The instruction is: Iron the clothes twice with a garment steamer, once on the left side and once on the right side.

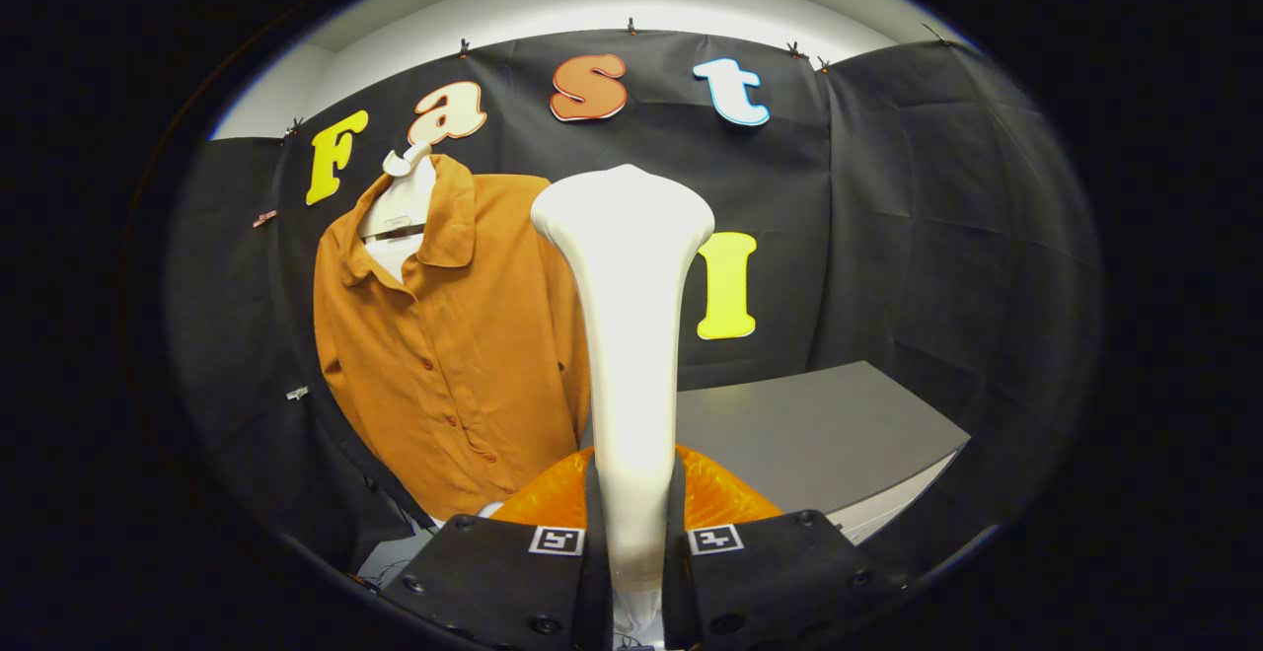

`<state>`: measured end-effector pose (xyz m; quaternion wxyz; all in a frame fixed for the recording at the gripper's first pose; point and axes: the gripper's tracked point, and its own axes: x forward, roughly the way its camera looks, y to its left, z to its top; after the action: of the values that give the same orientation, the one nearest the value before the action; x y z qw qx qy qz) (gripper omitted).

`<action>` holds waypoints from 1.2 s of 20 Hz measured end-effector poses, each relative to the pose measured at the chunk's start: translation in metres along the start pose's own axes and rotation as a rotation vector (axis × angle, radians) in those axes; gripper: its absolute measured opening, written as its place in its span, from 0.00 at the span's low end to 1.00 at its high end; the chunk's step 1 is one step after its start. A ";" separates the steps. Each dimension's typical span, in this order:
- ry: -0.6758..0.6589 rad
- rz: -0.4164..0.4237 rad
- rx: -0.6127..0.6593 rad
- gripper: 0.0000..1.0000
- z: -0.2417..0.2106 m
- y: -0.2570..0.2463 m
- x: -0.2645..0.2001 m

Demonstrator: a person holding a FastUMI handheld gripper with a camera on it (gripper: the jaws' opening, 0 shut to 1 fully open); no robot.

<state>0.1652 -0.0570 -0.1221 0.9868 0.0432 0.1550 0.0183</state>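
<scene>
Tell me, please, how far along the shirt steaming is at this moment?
Done: the gripper is shut on the white steamer, held upright between its fingers. In hand: carrying it toward the orange shirt on its hanger, not yet touching. Left: apparently both passes, left and right.

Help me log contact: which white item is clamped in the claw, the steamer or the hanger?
The steamer: it stands upright between the claw fingers, both pressing its handle. The hanger sits beyond, inside the orange shirt collar.
</scene>
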 end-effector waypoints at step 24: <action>-0.056 -0.020 -0.096 0.23 -0.068 0.128 0.125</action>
<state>0.2606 0.0822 -0.2130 0.9918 -0.0051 0.1269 0.0144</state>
